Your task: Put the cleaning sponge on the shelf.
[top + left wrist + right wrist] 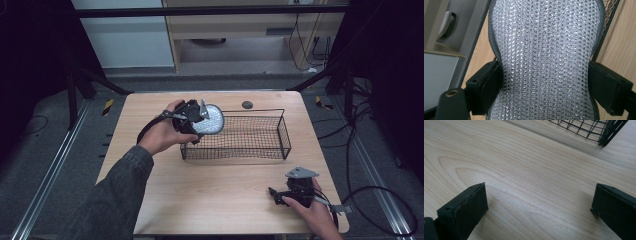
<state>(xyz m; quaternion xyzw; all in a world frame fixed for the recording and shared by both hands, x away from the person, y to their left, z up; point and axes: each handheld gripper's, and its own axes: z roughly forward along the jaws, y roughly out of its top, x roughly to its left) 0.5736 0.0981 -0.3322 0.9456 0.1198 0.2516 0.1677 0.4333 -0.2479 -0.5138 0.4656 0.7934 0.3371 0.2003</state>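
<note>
Held above the near-left corner of the wire basket [260, 131], the silvery mesh pad [210, 119] sits clamped at its narrow waist in the left gripper [200, 120], and could slip or snag the rim, while the right gripper [280, 194] rests with jaws apart on the counter [215, 190].

1. Pad [544, 60]: silvery white, shiny little woven pattern all over, dark grey edge trim.
2. Basket [280, 131]: black wire grid.
3. Table [215, 195]: light wood with wavy grain.
4. Both grippers, left [192, 120] and right [285, 196]: black, grey plates on top.
5. Sleeve [117, 195]: dark grey.
</note>
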